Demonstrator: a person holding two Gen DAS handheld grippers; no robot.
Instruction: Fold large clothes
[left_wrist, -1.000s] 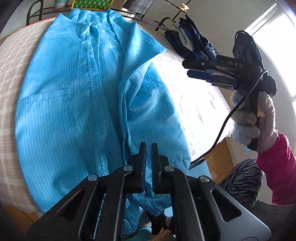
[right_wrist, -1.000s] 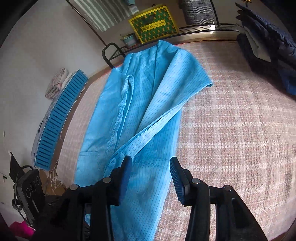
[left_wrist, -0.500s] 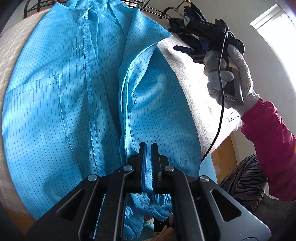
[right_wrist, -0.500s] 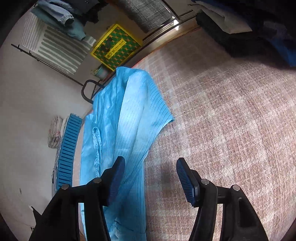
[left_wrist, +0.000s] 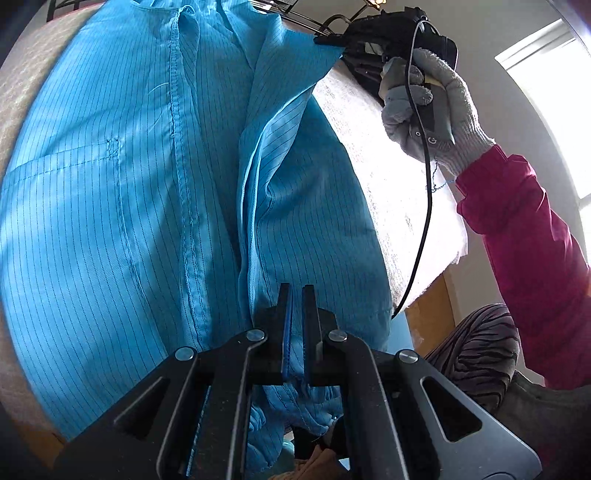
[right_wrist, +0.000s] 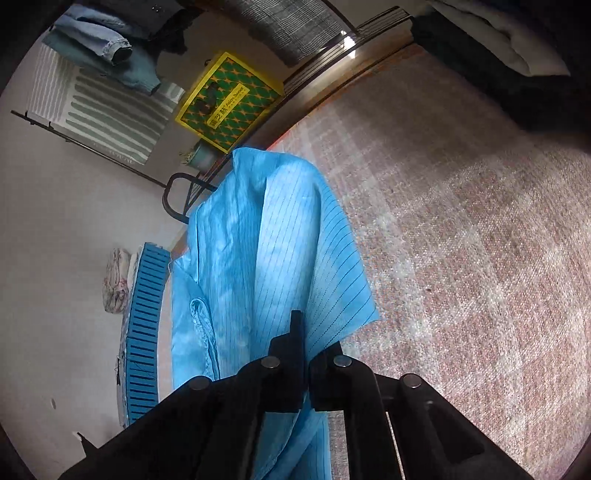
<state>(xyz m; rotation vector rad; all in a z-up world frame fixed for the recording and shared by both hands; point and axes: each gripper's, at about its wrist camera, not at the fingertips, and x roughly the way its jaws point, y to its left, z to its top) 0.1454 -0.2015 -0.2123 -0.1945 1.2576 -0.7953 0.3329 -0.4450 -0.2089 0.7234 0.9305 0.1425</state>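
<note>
Crowding the upper part of the right wrist frame are a yellow-green patterned box (right_wrist: 227, 101), hanging jeans (right_wrist: 107, 55) and dark stacked clothes (right_wrist: 498, 48). The blue striped garment (left_wrist: 155, 192) lies flat on the pinkish checked cloth-covered table (right_wrist: 461, 240). The left gripper (left_wrist: 294, 295) is clamped on its lower edge; the right gripper (right_wrist: 304, 332), jaws just closed, pinches a folded corner.
</note>
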